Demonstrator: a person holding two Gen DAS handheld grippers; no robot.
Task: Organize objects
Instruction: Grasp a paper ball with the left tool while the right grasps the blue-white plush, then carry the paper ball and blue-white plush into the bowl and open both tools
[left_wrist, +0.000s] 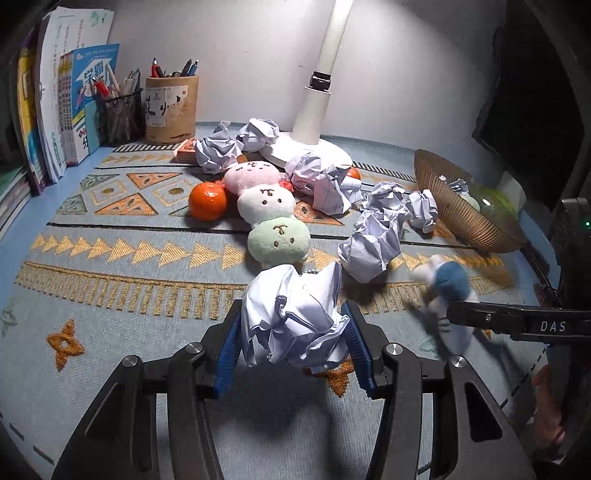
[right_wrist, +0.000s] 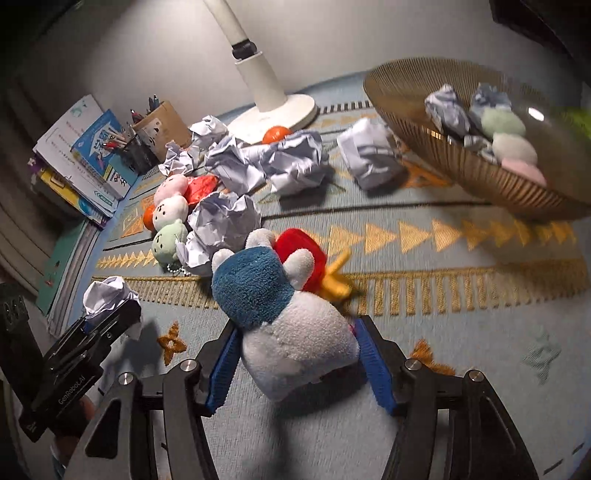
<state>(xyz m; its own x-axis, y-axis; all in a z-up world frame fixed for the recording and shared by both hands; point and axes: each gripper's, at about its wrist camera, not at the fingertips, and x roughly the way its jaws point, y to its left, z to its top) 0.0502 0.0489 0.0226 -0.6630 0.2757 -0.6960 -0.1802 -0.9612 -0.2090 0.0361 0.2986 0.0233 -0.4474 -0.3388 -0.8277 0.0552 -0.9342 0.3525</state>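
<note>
Crumpled paper ball (left_wrist: 295, 317) sits pinched between the blue pads of the left hand-held gripper (left_wrist: 293, 345), lifted just off the patterned cloth on the counter (left_wrist: 110, 258). Ahead of it, in the left wrist view, lies a three-ball plush (left_wrist: 267, 208) with its long axis running away from the camera, an orange (left_wrist: 207, 201) just beside it, and more paper balls scattered toward the lamp base (left_wrist: 314, 147). Further right, the right hand-held gripper (right_wrist: 295, 354) is closed on a blue-and-white plush toy (right_wrist: 280, 317) (its pads press the toy's pale body, head pointing away). Farthest right stands the ribbed brown bowl (right_wrist: 480, 177), tilted and already holding paper balls and another three-ball plush. My reading: the bowl is the likely drop-off, and it lies ahead and to the right of both grippers, well apart from the left one and nearer the right, so the right hand has the shorter trip.
</note>
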